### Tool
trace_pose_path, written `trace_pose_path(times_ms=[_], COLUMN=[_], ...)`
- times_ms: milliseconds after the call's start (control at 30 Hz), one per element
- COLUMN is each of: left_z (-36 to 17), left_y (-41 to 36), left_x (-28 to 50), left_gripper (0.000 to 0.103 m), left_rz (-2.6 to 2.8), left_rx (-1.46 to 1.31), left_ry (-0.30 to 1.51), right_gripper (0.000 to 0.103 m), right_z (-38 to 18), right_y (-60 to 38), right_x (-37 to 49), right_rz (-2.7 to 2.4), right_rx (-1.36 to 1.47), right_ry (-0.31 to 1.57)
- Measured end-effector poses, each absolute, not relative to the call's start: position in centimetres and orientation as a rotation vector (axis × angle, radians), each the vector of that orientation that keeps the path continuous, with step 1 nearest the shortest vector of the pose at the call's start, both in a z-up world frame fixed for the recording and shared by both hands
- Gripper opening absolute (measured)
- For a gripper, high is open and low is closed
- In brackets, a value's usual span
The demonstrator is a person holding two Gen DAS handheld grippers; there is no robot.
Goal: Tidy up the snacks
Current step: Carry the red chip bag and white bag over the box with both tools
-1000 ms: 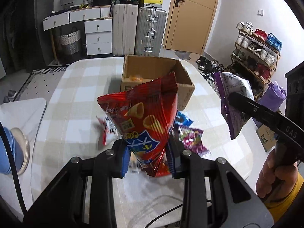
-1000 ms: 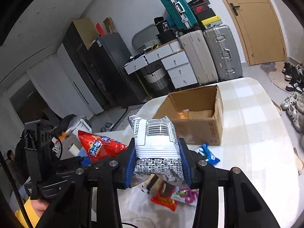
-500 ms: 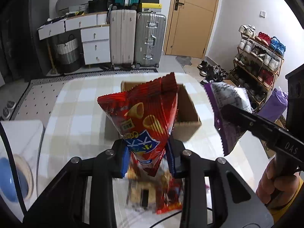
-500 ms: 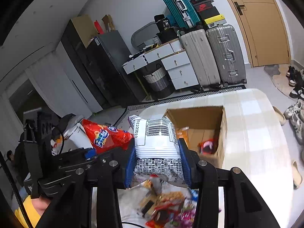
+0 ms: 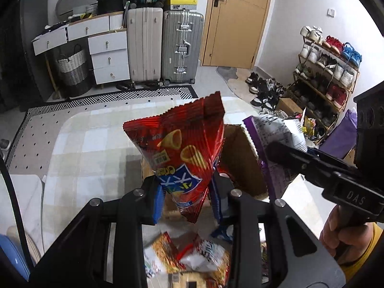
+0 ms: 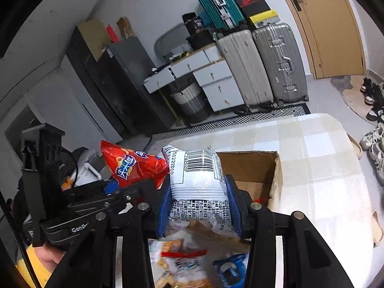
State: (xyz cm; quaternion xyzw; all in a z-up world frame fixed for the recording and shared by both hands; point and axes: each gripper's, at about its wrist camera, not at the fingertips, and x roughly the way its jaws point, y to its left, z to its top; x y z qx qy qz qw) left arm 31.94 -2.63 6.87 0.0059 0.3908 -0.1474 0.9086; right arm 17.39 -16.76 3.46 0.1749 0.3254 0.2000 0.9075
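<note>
My left gripper (image 5: 187, 198) is shut on a red corn-snack bag (image 5: 182, 148) and holds it upright above the near edge of the open cardboard box (image 5: 242, 158). My right gripper (image 6: 198, 206) is shut on a white and purple snack bag with a barcode (image 6: 199, 187), held over the box (image 6: 252, 170). The white and purple bag shows at the right of the left wrist view (image 5: 276, 144), and the red bag at the left of the right wrist view (image 6: 130, 165). Several loose snack packets (image 5: 189, 259) lie on the table below both grippers.
The box stands on a checked tablecloth (image 6: 319, 158) on a rounded table. Suitcases (image 5: 165, 48), white drawers (image 5: 105, 52) and a door stand beyond. A shoe rack (image 5: 324, 72) is at the right. A blue bowl (image 5: 12, 256) sits low left.
Both grippers have moved forward with their bags, from above the loose packets to over the box. The box now sits much closer and lower in both views.
</note>
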Motion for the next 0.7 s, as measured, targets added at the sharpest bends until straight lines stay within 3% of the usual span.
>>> trace_pose_path(times_ms=[367, 700], left_z=[1.1, -2.9], left_y=[-4.7, -5.5], left_x=[41.1, 44.6], left_gripper=[0.029, 0.029], left_rz=[-0.299, -0.31], left_rx=[0.047, 0.013], left_ry=[0.887, 0.976], right_gripper=[0.042, 0.042], right_z=[0.1, -2.2], right_y=[-15.7, -15.6], right_x=[21.4, 23.4], right_rz=[0.41, 0.414], right_rx=[0.275, 0.292], right_ry=[0.732, 0.788])
